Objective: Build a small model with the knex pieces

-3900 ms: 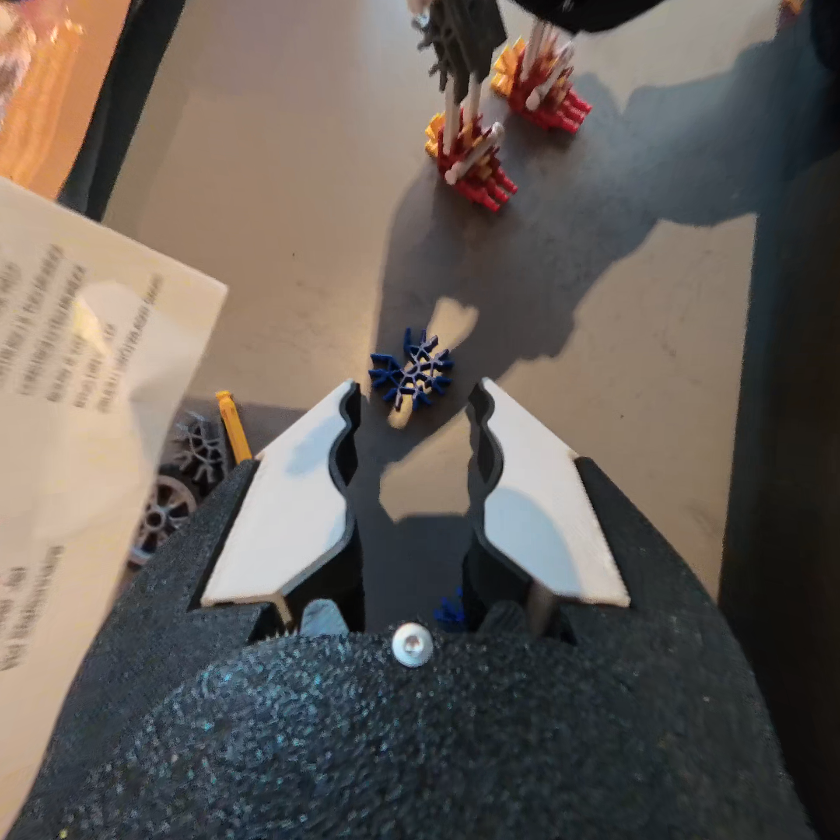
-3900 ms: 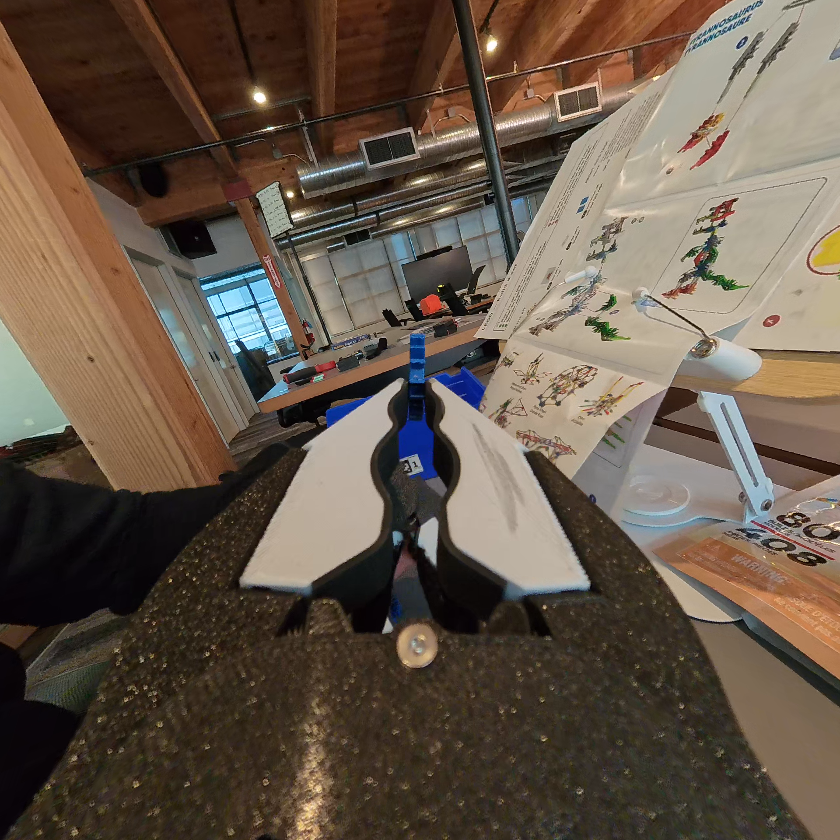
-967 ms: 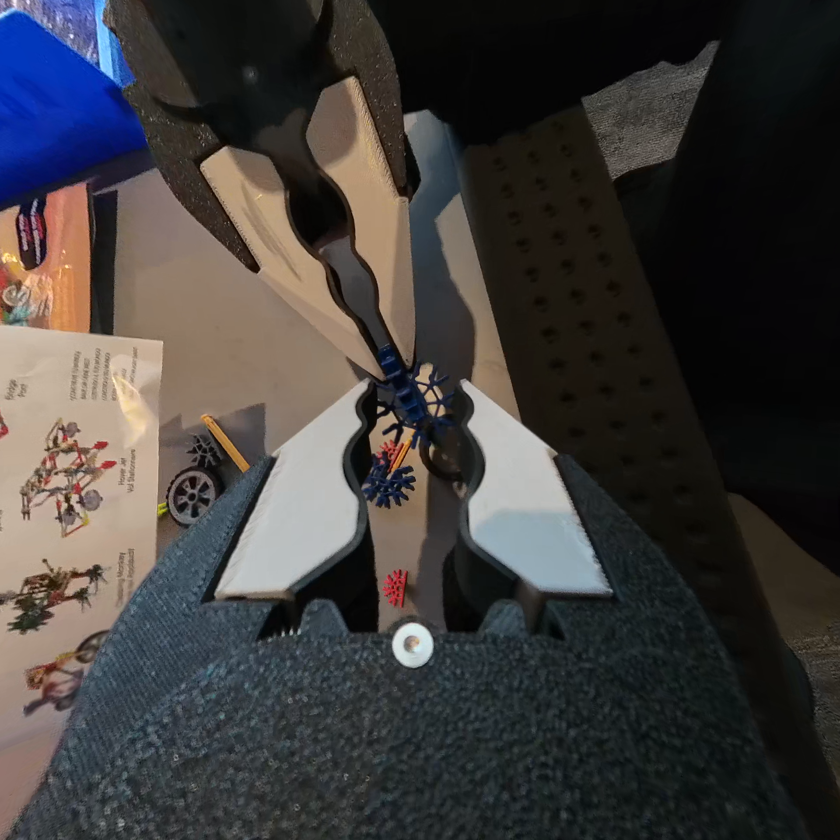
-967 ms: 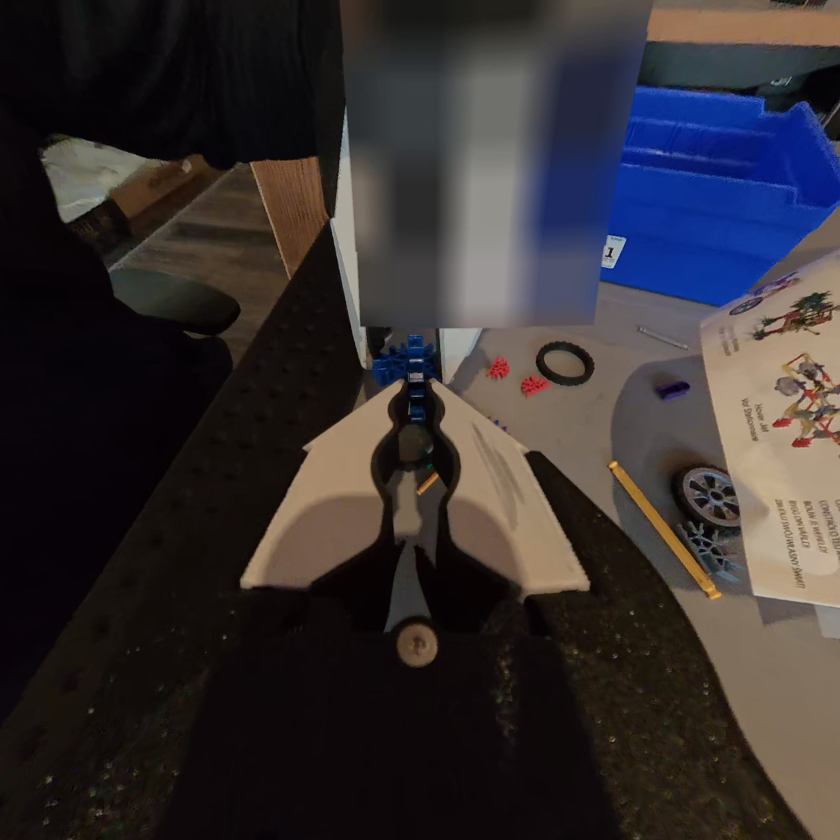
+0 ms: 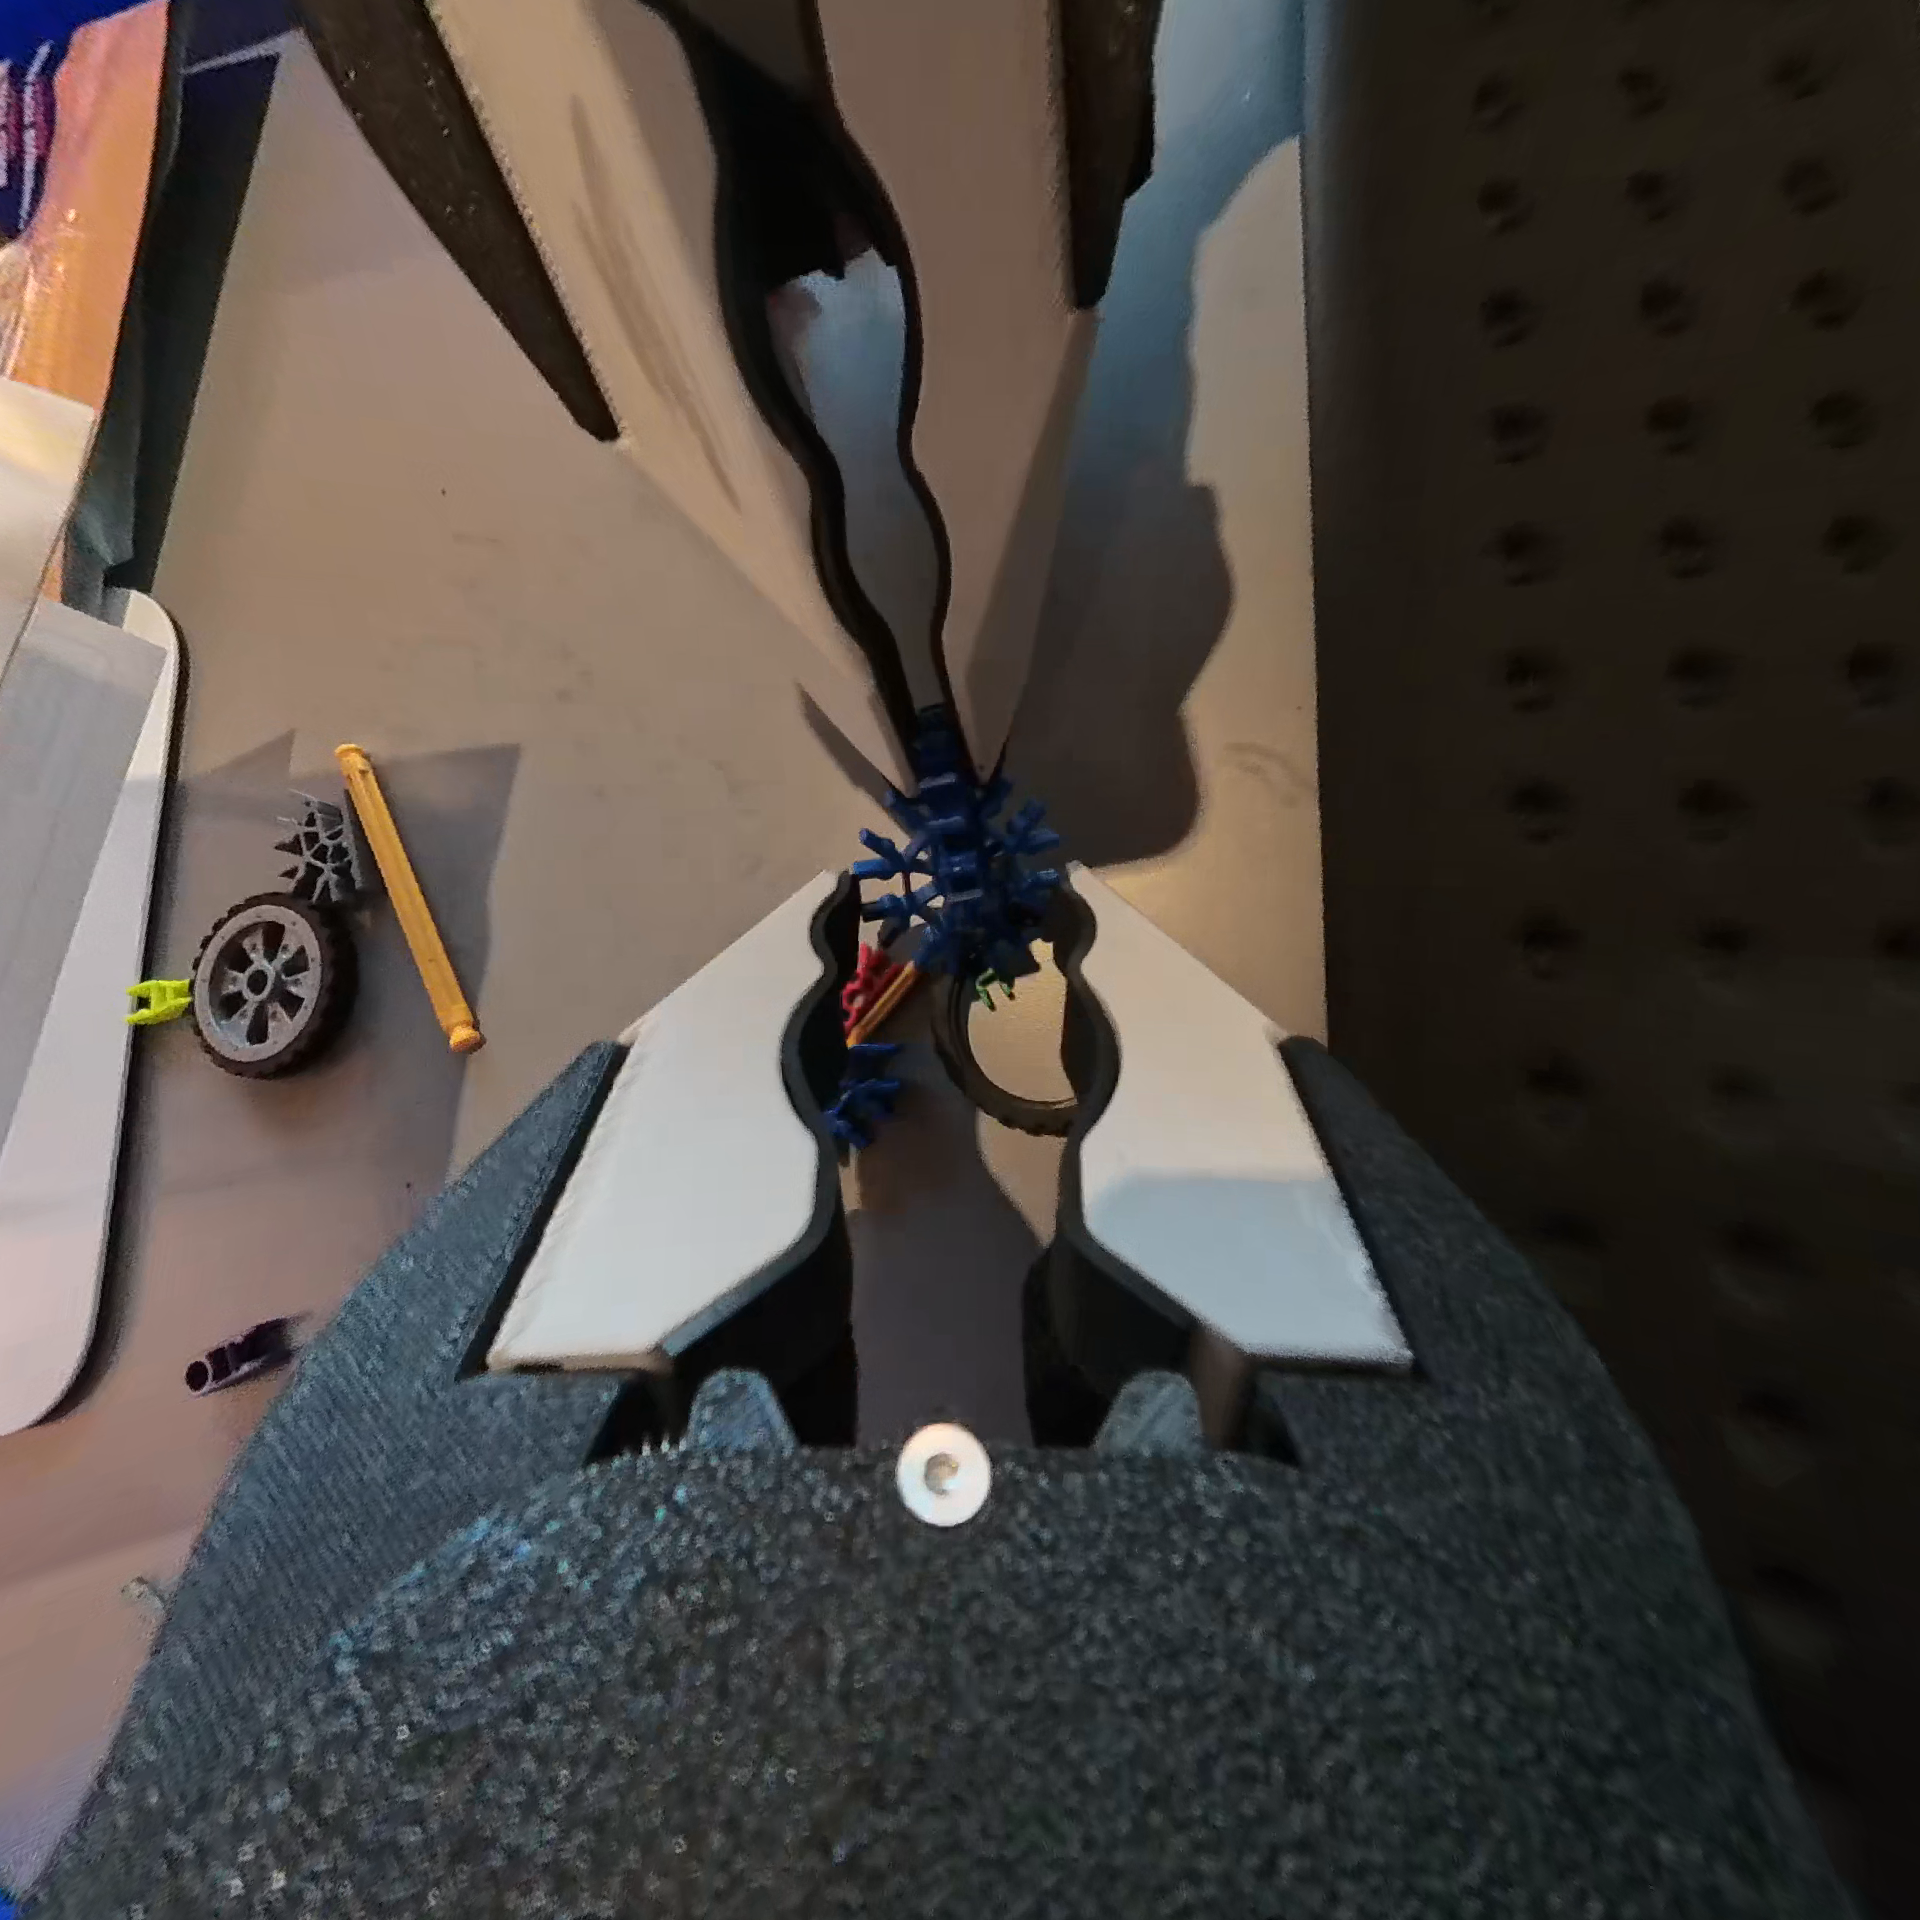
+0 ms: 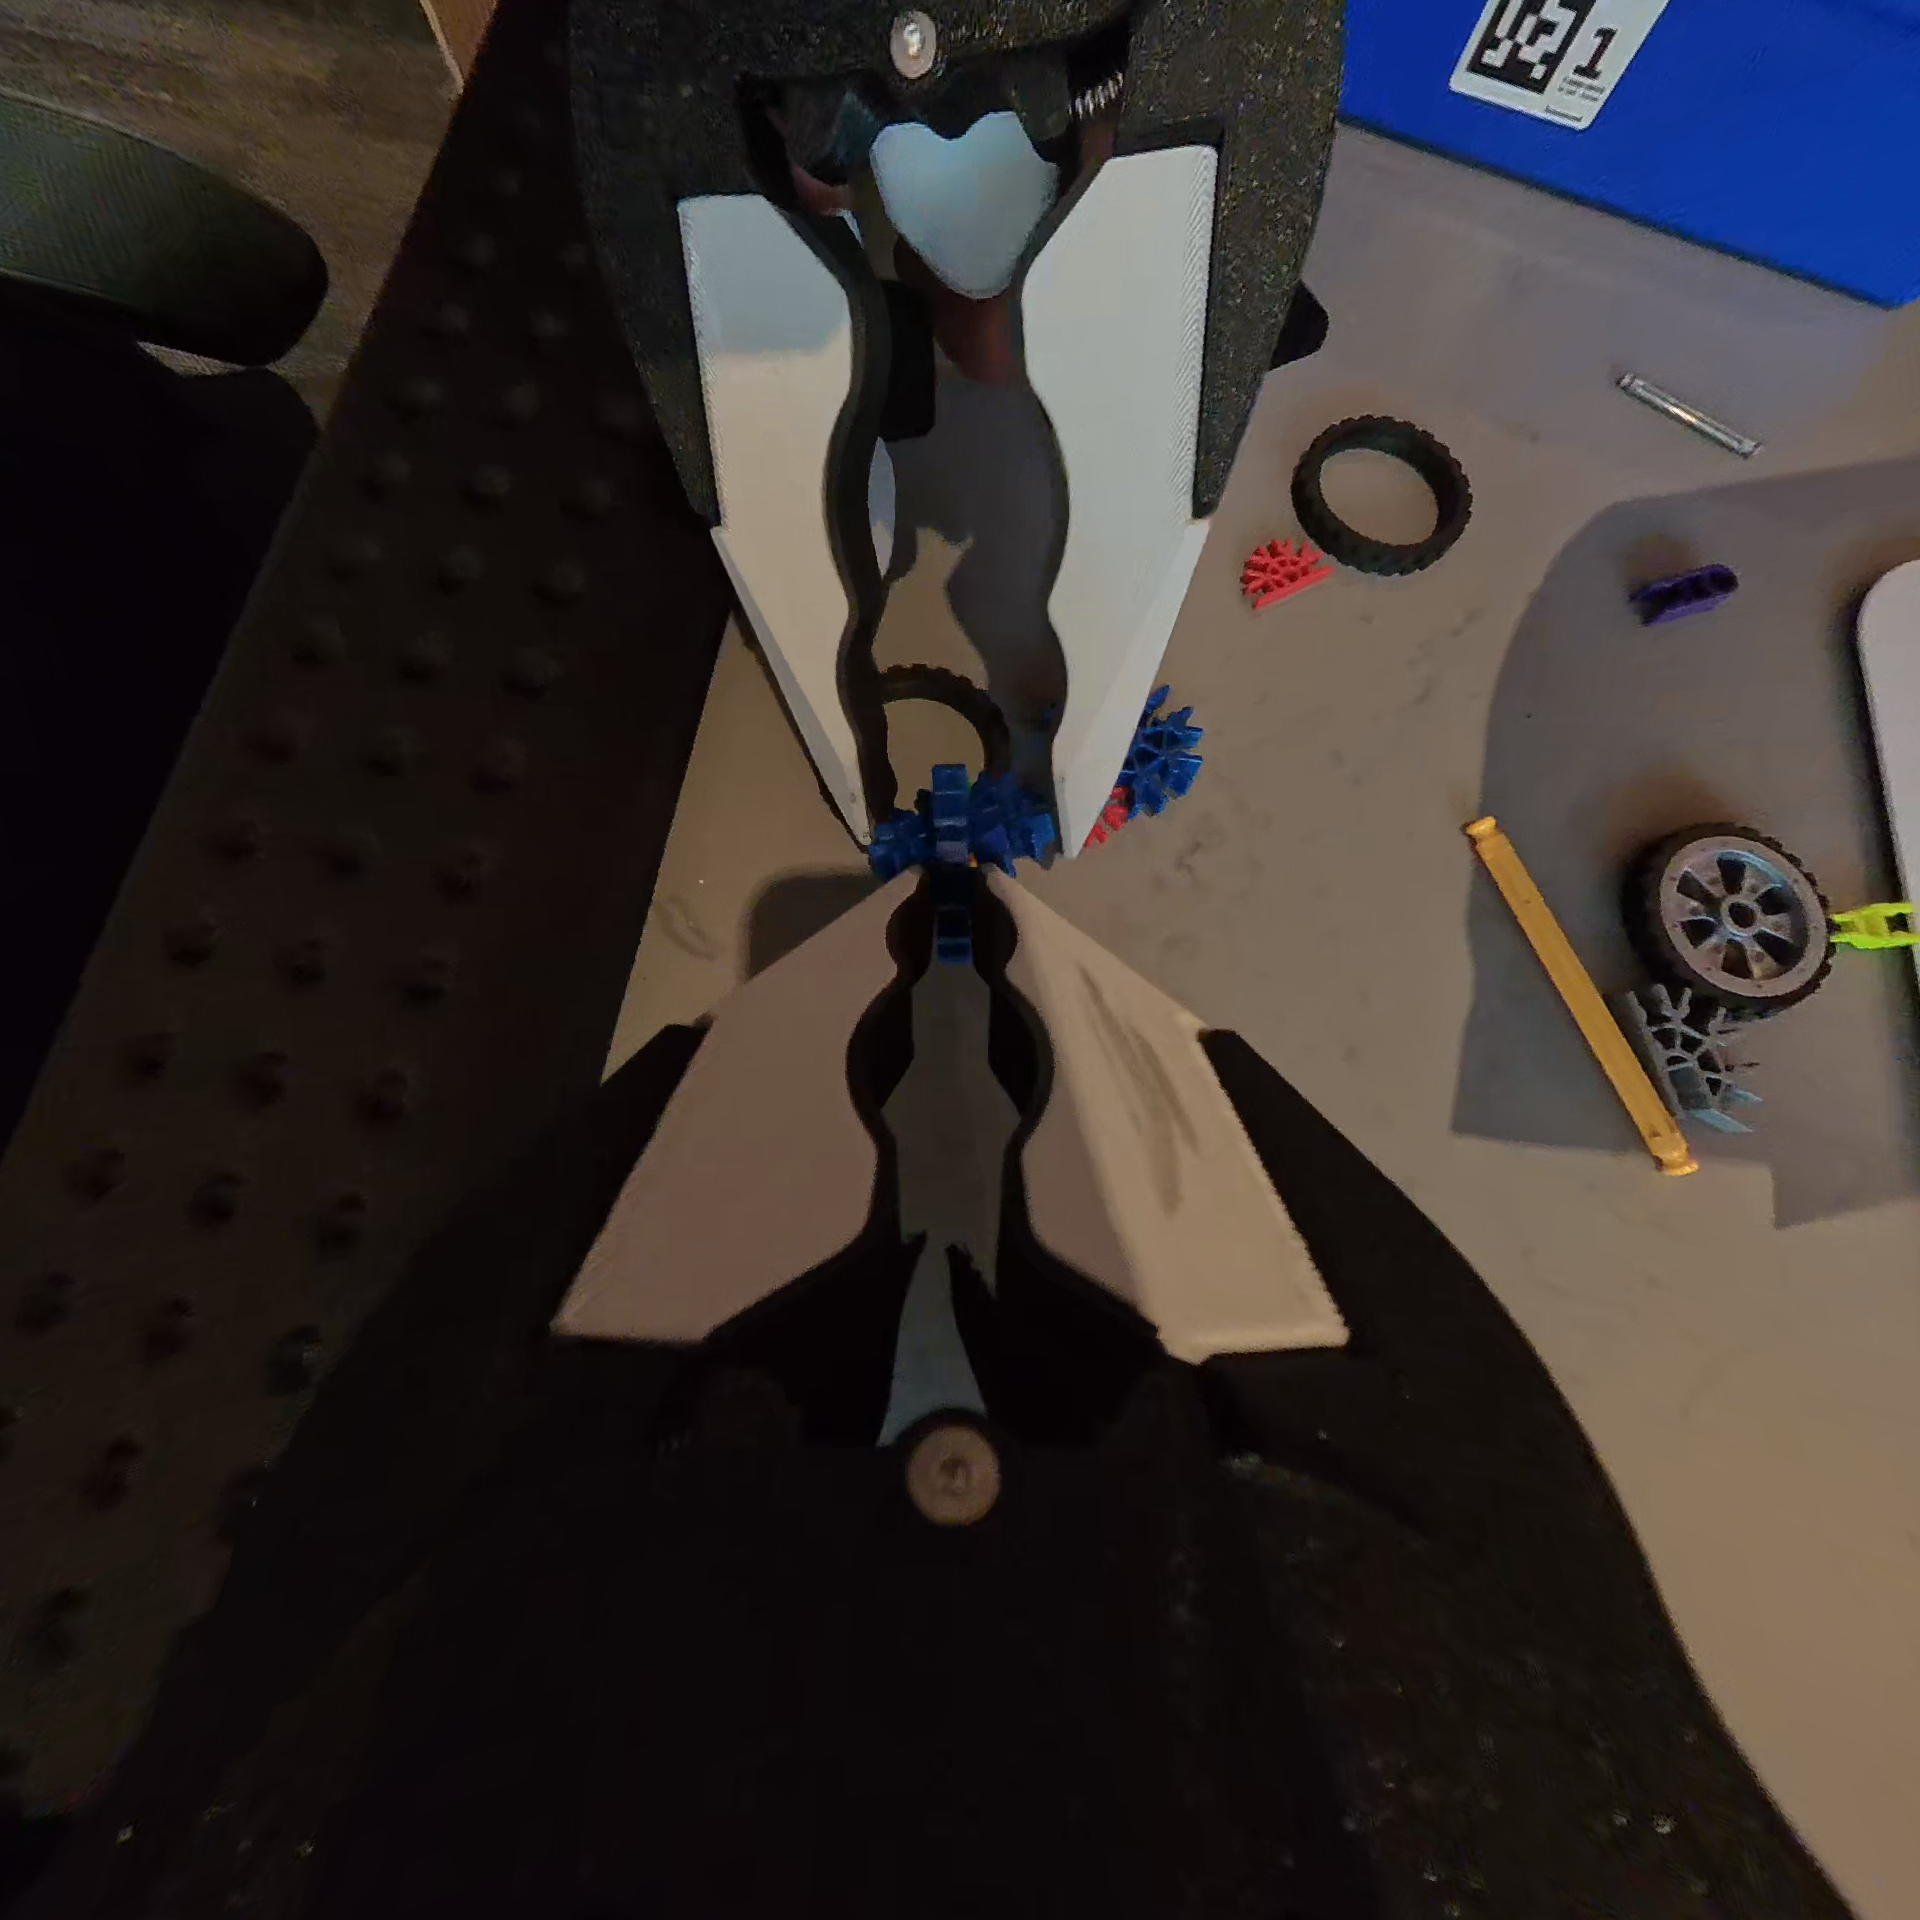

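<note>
My left gripper (image 5: 956, 888) is shut on a dark blue snowflake-shaped connector (image 5: 982, 862), pinching it flat between its fingertips above the grey table (image 5: 582, 582). My right gripper (image 5: 940, 748) comes in from the opposite side, tip to tip. It is shut on a second blue connector (image 6: 951, 930) held edge-on. In the right wrist view my right gripper (image 6: 951, 883) presses its piece against the middle of the snowflake connector (image 6: 1003, 821) held by my left gripper (image 6: 966, 831). I cannot tell whether the two pieces are locked together.
On the table lie a black tyre (image 5: 1013, 1081), a loose blue connector (image 6: 1164, 748), a red connector (image 6: 1283, 569), a second tyre (image 6: 1380, 497), a yellow rod (image 6: 1579, 992), a grey-rimmed wheel (image 6: 1730, 925), a grey connector (image 6: 1694, 1060) and a purple piece (image 6: 1683, 592). A blue bin (image 6: 1662, 156) stands behind. A black dimpled surface (image 5: 1610, 727) borders the table. The tips of both grippers are at nearly the same place. The left tips stand about 12 cm off the yellow rod (image 6: 1579, 992). It turns up in the left wrist view (image 5: 399, 881) as well.
Since 3.9 s ago my left gripper closed on the blue connector and lifted it, and my right gripper swung down to meet it. In the last second the two grippers drew closer, tip to tip.
</note>
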The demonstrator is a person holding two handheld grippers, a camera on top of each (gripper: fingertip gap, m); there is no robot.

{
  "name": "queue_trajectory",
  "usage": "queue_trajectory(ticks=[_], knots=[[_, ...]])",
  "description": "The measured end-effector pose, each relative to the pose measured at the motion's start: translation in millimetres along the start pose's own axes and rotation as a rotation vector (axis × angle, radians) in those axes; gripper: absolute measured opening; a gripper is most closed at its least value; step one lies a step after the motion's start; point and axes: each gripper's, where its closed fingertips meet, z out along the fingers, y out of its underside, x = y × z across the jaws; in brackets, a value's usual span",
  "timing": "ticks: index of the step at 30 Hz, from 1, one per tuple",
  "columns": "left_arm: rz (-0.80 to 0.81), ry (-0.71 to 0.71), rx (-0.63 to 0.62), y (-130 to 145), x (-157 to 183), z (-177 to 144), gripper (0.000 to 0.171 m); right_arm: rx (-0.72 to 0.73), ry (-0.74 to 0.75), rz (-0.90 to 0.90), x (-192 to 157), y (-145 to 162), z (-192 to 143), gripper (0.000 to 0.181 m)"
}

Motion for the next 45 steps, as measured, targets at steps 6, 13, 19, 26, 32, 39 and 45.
queue_trajectory(ticks=[6, 13, 19, 26, 32, 39, 45], knots=[[-0.006, 0.018, 0.031, 0.2, 2.1, 1.9, 0.036, -0.03, 0.015, -0.025, 0.2, 4.6, 2.3, 0.005], [-0.064, 0.049, 0.096, 0.7, 3.5, 3.2, 0.036, -0.053, 0.035, -0.075, 1.1, 8.4, 6.3, 0.005], [-0.083, 0.052, 0.12, 1.1, 4.0, 3.0, 0.036, -0.044, 0.032, -0.077, 1.2, 7.3, 7.6, 0.004], [-0.077, 0.05, 0.118, 0.7, 4.2, 4.1, 0.036, -0.042, 0.032, -0.089, 1.0, 6.8, 7.8, 0.004], [-0.066, 0.078, 0.119, 1.0, 3.6, 4.7, 0.036, -0.017, 0.01, -0.056, 1.1, 7.5, 7.5, 0.005], [-0.055, 0.059, 0.115, 0.4, 1.5, 7.5, 0.036, -0.036, 0.051, -0.058, 1.2, 7.3, -1.5, 0.019], [-0.06, 0.064, 0.114, 0.4, 1.5, 7.6, 0.036, -0.087, 0.07, -0.048, 3.7, 18.6, -6.5, 0.006]])
